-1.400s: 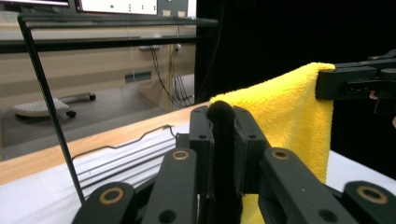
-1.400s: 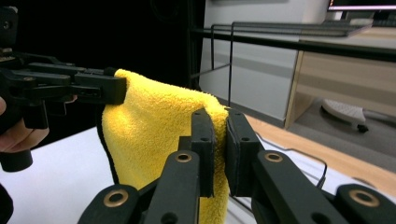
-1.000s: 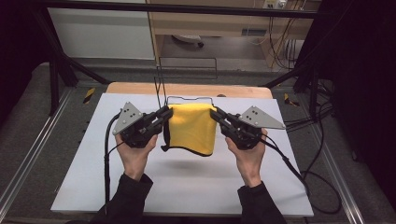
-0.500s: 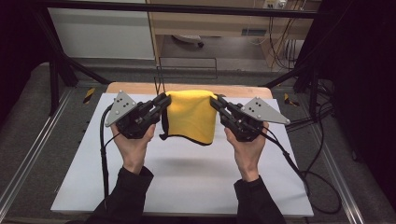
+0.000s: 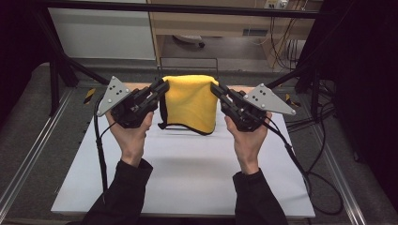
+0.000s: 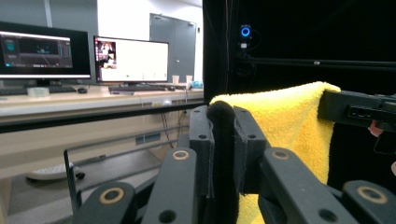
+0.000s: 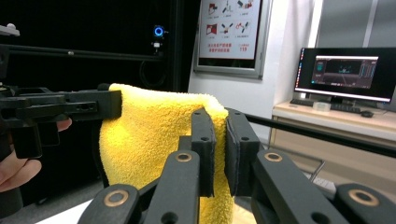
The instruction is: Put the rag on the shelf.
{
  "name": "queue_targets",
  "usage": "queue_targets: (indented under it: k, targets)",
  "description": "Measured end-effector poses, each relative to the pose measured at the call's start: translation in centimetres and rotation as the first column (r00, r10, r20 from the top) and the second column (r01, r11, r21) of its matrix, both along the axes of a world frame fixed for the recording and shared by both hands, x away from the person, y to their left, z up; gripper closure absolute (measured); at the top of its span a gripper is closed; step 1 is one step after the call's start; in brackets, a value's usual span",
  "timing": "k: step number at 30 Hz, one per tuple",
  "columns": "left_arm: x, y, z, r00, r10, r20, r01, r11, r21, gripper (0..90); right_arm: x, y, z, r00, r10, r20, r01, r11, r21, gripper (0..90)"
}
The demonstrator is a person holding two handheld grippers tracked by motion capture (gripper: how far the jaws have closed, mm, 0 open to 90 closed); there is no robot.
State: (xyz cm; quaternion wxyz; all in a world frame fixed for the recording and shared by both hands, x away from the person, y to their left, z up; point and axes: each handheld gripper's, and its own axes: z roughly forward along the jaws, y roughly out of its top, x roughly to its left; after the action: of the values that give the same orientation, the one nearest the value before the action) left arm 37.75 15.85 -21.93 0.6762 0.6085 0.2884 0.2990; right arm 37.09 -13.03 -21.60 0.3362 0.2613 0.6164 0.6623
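- High view: yellow cloth [image 5: 191, 103] held up above the white table [image 5: 187, 168], stretched between left gripper [image 5: 159, 87] and right gripper [image 5: 216, 89], each clamped on an upper corner.
- Fluffy terry pile, bright yellow, edged in a thin black binding along the side and bottom hem; roughly rectangular, top edge running level from gripper to gripper, body hanging down, lower edge curving and clear of the table.
- Hands [image 5: 133, 133] in black sleeves coming in from below; grey three-cornered plates on both grippers.
- Left gripper view: black jaws of the left gripper [image 6: 223, 140] pressed together on the cloth's dark-bound edge, the black hem [image 6: 223, 126] standing upright between the pads.
- Yellow towelling [image 6: 285, 121] spreading off to the right, soft and nubby, reaching the right gripper [image 6: 327, 105] far off at the other corner.
- Right gripper view: right gripper [image 7: 219, 135] closed on the yellow corner, pile bulging over the pads.
- Cloth [image 7: 149, 135] draping leftward to the left gripper [image 7: 116, 105], pinching the far corner; long edge level, folds falling straight down.
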Motion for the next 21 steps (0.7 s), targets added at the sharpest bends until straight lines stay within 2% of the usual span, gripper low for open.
queue_targets:
  k: [2, 21]
  targets:
    - [0.2, 0.1, 0.4, 1.0, 0.002, 0.006, -0.002, 1.0, -0.005, 79.7, 0.1, 0.1, 0.5, 0.9998, -0.008, 0.018, 0.008, 0.9999, -0.006, 83.9]
    - [1.5, 0.4, 4.5, 0.9978, 0.023, 0.062, -0.021, 0.9994, -0.028, 79.7, 1.4, 0.8, 4.5, 0.9966, -0.021, 0.08, 0.02, 0.9998, 0.006, 84.0]
